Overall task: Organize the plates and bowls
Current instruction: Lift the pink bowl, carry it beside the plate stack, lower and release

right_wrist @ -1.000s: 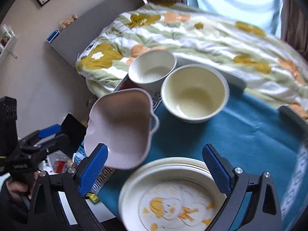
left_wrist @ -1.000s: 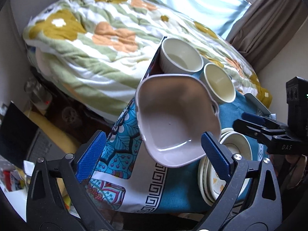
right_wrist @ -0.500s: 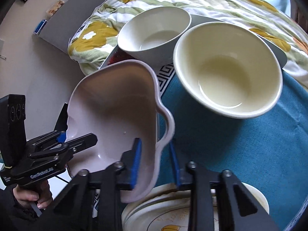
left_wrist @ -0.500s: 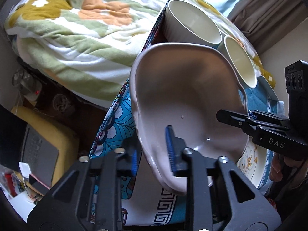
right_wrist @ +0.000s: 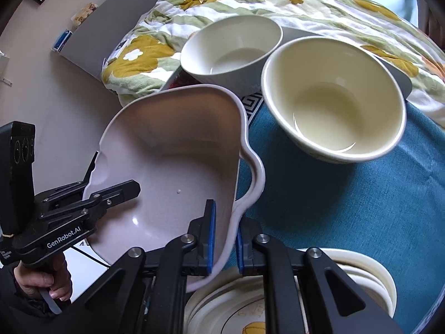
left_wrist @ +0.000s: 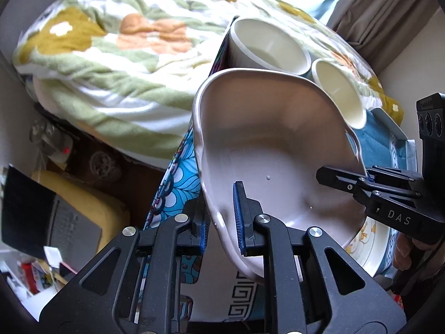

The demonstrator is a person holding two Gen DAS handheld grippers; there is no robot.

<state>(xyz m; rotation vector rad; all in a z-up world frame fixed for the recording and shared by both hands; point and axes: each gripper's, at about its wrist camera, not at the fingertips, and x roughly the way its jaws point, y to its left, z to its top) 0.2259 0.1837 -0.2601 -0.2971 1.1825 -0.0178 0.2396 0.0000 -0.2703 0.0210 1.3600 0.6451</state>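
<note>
A pale pink dish with a wavy rim sits tilted at the table's corner, its low side over a stack of plates. My left gripper is closing the last bit, its blue pads pressing the dish's near rim. On the opposite rim my right gripper is closing the same way, pads on either side of the dish wall. Behind stand a white bowl and a cream bowl. The plates lie under my right gripper.
A teal tablecloth covers the table. A bed with a flowered quilt lies just beyond the bowls. Left of the table, clutter sits on the floor. A person's hand holds the left gripper's handle.
Both grippers stood wide open a second ago. They have come down to the pink dish and shut on opposite sides of its rim.
</note>
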